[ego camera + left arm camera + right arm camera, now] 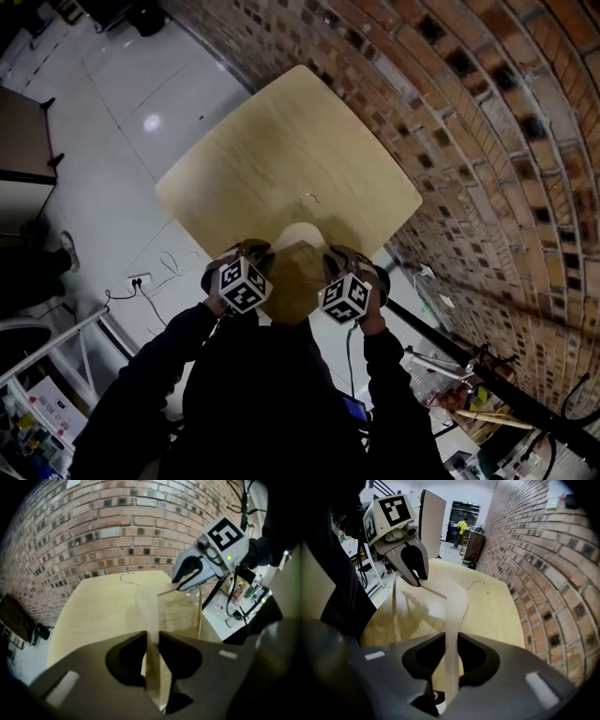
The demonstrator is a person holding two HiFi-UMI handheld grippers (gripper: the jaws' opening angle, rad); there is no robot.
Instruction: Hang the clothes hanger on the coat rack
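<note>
A pale wooden clothes hanger (298, 246) hangs above the wooden table (234, 159), its wire hook (309, 198) pointing away from me. My left gripper (255, 255) is shut on the hanger's left arm and my right gripper (339, 261) on its right arm. In the left gripper view the wooden arm (151, 620) runs up between the pads of the left gripper (152, 667), and the right gripper (180, 583) bites the far end. In the right gripper view the other arm (454, 616) passes between the pads of the right gripper (451, 667), with the left gripper (419, 581) clamped beyond it.
A brick wall (487, 141) runs along the table's right side. Right of the table a black bar (469, 356) crosses over clutter on the floor. A power strip (139, 279) with cables lies on the white floor at left. A person (461, 527) stands in a distant doorway.
</note>
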